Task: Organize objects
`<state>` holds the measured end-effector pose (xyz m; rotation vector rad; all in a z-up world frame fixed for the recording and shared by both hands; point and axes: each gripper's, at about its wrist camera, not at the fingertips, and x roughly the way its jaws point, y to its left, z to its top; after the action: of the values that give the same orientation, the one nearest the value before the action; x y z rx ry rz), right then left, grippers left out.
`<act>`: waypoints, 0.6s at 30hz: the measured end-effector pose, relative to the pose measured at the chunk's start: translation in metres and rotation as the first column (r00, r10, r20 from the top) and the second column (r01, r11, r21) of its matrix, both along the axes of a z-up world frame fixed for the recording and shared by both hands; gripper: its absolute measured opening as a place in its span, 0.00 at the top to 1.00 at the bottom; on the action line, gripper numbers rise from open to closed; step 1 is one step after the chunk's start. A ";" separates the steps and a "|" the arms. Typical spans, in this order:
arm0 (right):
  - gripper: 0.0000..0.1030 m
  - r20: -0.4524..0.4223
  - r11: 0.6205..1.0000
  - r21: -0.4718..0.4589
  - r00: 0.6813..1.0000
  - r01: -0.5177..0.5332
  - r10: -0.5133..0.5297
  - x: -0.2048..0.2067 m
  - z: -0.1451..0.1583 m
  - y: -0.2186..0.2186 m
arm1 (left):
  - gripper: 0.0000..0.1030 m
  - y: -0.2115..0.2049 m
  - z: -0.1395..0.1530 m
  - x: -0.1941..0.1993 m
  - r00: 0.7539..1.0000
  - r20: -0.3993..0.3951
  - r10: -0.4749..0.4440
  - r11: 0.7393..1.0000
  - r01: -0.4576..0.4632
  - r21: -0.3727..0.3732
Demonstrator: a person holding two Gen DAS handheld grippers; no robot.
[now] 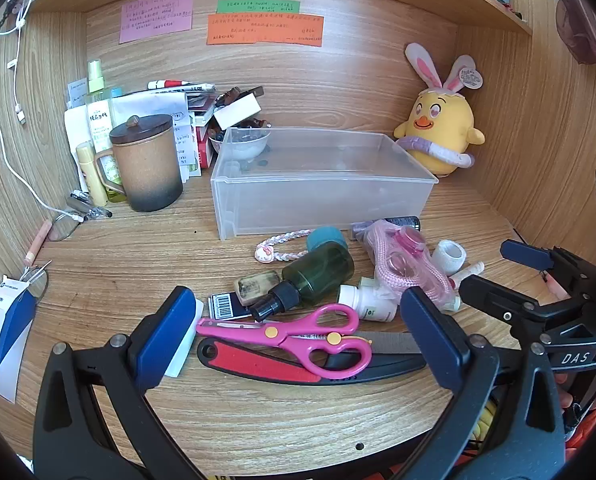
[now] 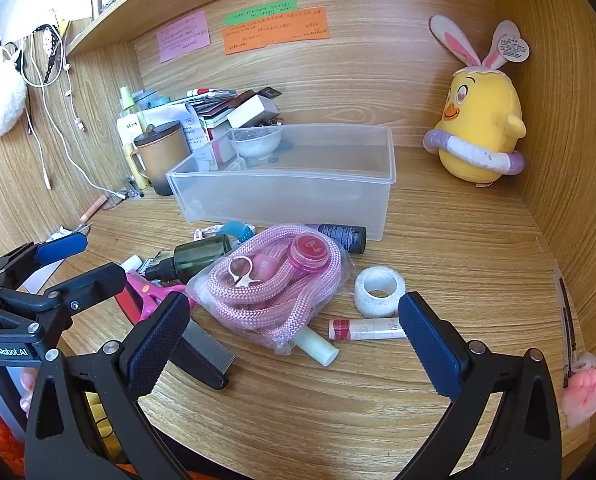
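Note:
A clear plastic bin [image 1: 322, 196] [image 2: 290, 196] stands on the wooden desk, open-topped. In front of it lies a pile: pink scissors [image 1: 298, 334], a red-and-black comb [image 1: 282, 364], a dark green spray bottle [image 1: 310, 274] [image 2: 194, 258], a bagged pink rope [image 2: 274, 292] [image 1: 406, 264], a white tape roll [image 2: 378, 292] [image 1: 450, 256], a lip balm tube [image 2: 366, 329]. My left gripper [image 1: 298, 340] is open above the scissors. My right gripper [image 2: 294, 340] is open just before the rope bag. Each gripper shows in the other's view.
A brown lidded mug [image 1: 148, 164], bottles and stacked papers [image 1: 166, 112] crowd the back left. A yellow chick plush [image 1: 442, 128] [image 2: 478, 128] sits back right. Glasses [image 1: 64, 226] and a blue-white box [image 1: 2, 332] lie at the left. Wooden walls enclose the desk.

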<state>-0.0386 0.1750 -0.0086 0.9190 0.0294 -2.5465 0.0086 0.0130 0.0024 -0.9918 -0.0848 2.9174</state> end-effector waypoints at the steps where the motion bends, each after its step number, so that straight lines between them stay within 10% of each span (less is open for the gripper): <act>1: 0.00 0.001 1.000 0.000 1.000 -0.001 0.001 0.000 0.000 0.000 | 0.00 0.000 0.000 0.000 1.000 -0.002 0.000 1.000 0.000 0.000; 18: 0.00 0.006 1.000 -0.008 1.000 -0.009 0.009 0.001 -0.002 -0.002 | 0.00 -0.002 0.000 0.000 1.000 0.005 0.002 1.000 -0.002 0.006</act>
<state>-0.0377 0.1733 -0.0103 0.9218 0.0219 -2.5339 0.0085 0.0111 0.0020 -0.9984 -0.0947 2.9148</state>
